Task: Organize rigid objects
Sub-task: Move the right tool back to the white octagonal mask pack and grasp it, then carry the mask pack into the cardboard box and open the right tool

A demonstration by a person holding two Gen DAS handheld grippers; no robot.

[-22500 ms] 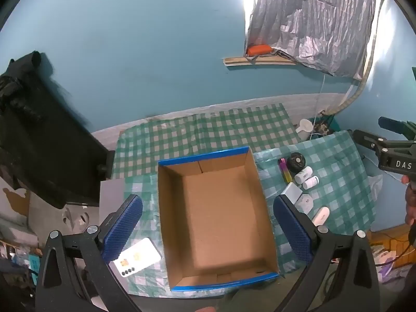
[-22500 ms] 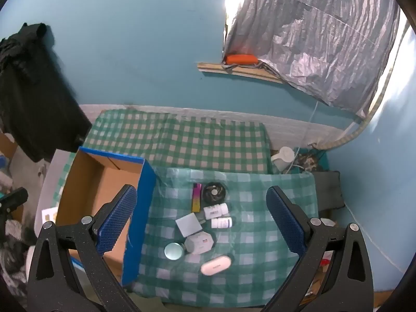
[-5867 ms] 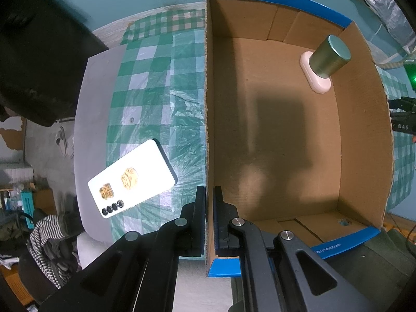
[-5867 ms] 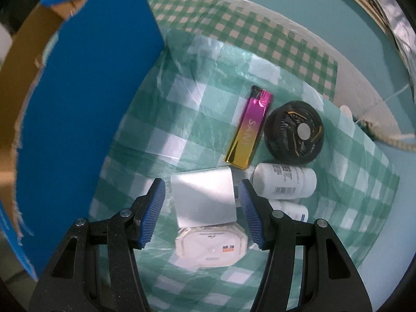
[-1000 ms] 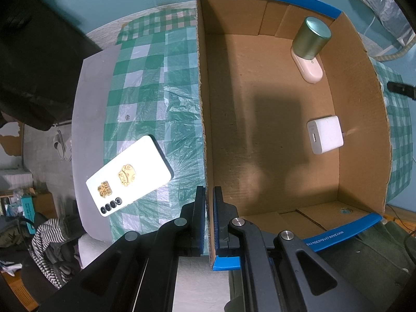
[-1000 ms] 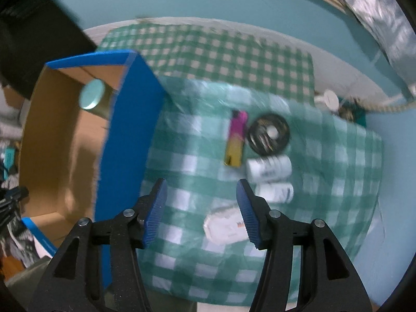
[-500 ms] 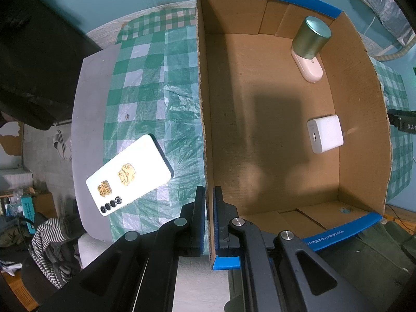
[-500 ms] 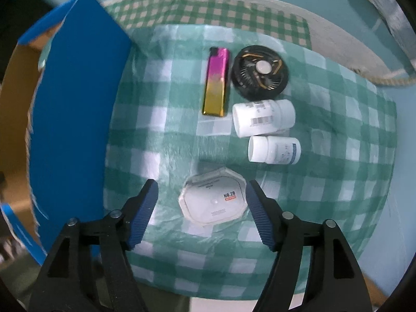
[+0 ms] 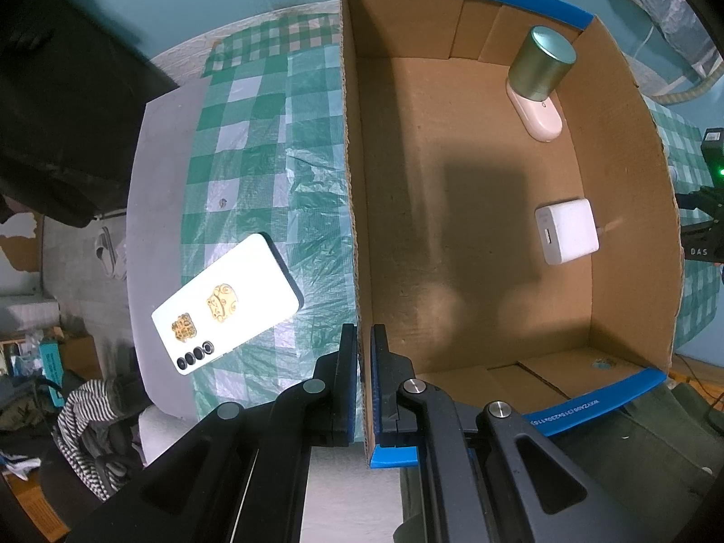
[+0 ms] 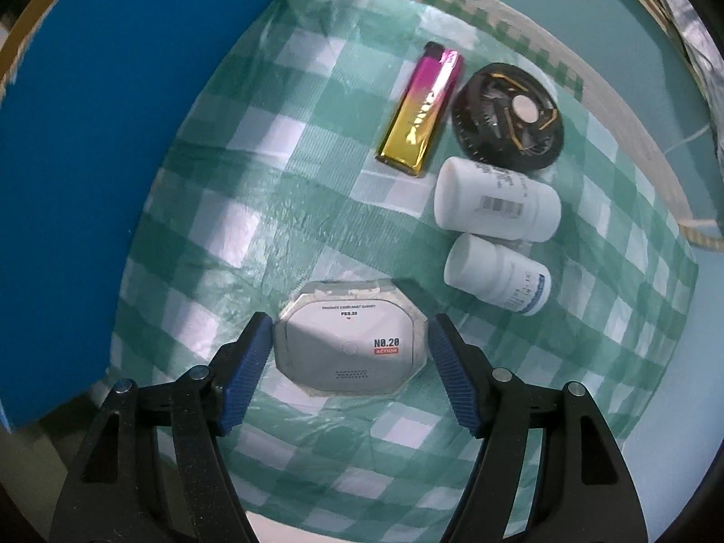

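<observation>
My left gripper [image 9: 364, 344] is shut on the left wall of the cardboard box [image 9: 355, 190]. Inside the box lie a green-capped can [image 9: 541, 63], a pink oval case [image 9: 541, 117] and a white charger cube [image 9: 566, 231]. My right gripper [image 10: 350, 339] is open, its fingers either side of a grey octagonal case [image 10: 350, 344] on the green checked cloth [image 10: 271, 181], not clamped. Beyond it lie a pink-gold lighter [image 10: 421, 108], a black round fan [image 10: 509, 115] and two white bottles [image 10: 495, 206] [image 10: 497, 273]. The box's blue outer wall [image 10: 113, 135] stands left.
A white phone [image 9: 226, 303] lies face down on the cloth left of the box. A dark garment [image 9: 68, 90] hangs at far left. The table edge [image 9: 158, 412] and clutter are below left. The right gripper's body shows at the right edge [image 9: 701, 226].
My right gripper has dropped closer to the cloth and now straddles the grey octagonal case. The left gripper and the box have not moved.
</observation>
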